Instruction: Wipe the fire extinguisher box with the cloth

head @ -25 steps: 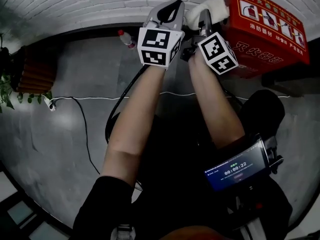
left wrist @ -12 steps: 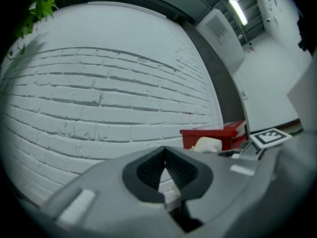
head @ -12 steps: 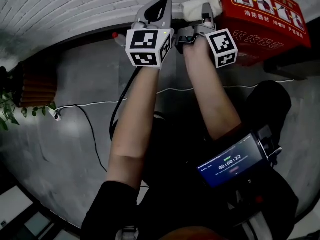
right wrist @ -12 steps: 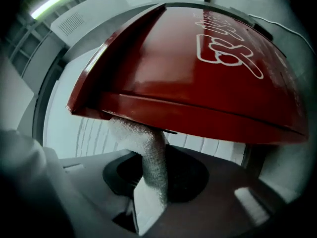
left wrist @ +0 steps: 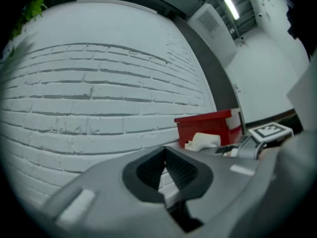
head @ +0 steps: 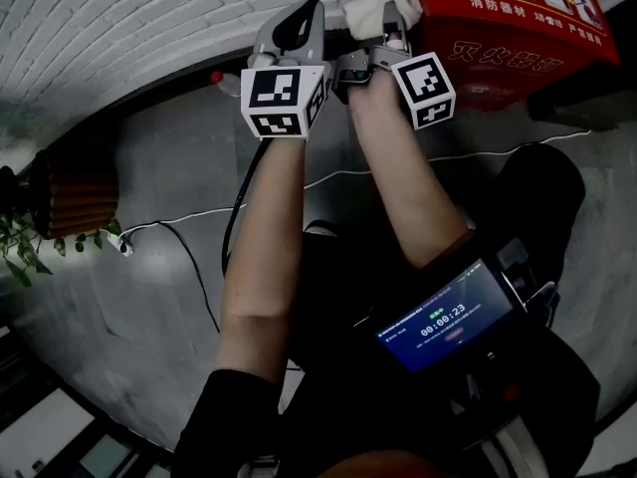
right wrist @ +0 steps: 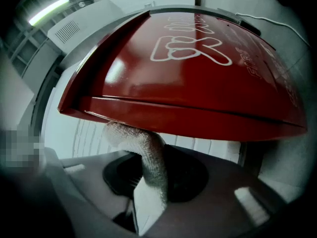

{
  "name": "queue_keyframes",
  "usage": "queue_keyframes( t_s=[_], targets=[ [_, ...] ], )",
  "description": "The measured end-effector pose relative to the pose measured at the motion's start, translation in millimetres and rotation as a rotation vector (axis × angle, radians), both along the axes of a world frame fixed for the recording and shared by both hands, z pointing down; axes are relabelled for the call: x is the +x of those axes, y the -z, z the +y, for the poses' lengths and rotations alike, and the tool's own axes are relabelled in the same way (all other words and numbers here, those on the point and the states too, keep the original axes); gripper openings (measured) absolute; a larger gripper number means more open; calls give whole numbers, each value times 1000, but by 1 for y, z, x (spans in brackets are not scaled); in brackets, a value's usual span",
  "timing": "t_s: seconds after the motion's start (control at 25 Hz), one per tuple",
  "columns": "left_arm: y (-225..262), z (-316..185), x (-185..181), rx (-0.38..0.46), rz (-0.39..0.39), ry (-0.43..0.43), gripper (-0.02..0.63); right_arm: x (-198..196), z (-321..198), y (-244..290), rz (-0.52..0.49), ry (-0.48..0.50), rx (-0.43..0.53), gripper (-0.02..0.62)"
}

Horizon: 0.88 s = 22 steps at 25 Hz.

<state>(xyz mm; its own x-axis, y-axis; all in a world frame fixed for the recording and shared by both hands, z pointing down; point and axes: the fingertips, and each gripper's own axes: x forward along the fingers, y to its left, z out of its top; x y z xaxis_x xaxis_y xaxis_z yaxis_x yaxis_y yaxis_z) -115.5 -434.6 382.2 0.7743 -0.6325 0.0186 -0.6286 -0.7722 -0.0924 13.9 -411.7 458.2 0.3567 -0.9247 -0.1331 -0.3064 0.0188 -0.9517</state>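
Nearest the person, a timer screen (head: 445, 317) sits on the lap, on the near side of the fire extinguisher box (head: 518, 38) and well apart from it. Both forearms reach from there toward the box. A white cable (head: 199, 212) crosses the grey floor (head: 129, 307) under the arms, running out left of the box.

The left gripper (head: 309, 10) hangs to the left of the box, apart from it. In its own view the left gripper (left wrist: 165, 151) has its jaws pressed together at the tips with nothing between them, pointing at the white brick wall (left wrist: 99, 93); the red box (left wrist: 208, 128) and the cloth (left wrist: 204, 140) lie off to its right.

The right gripper (head: 395, 16) is just beside the box's left end. In its own view the right gripper (right wrist: 148, 182) is clenched on the cloth (right wrist: 148, 162). The cloth stands upright out of the jaws, its long axis running from the pads up to the box, and its free end bends left and touches the underside of the box's lower red edge (right wrist: 188, 68).

In the head view the cloth (head: 366, 13) bunches against the box's left corner. The box's long axis runs along the brick wall (head: 129, 38), with the lettered face turned toward the person.

Farther left of the box, a bottle (head: 221, 81) with a red cap lies at the wall's foot.
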Motion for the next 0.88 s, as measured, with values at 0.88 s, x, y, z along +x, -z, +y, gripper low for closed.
queue_keyframes(
  t_s=[0.88],
  targets=[
    [-169,-5,39,-174,-194,-51,2,10,-2,-209,-138,26,-201,94]
  ],
)
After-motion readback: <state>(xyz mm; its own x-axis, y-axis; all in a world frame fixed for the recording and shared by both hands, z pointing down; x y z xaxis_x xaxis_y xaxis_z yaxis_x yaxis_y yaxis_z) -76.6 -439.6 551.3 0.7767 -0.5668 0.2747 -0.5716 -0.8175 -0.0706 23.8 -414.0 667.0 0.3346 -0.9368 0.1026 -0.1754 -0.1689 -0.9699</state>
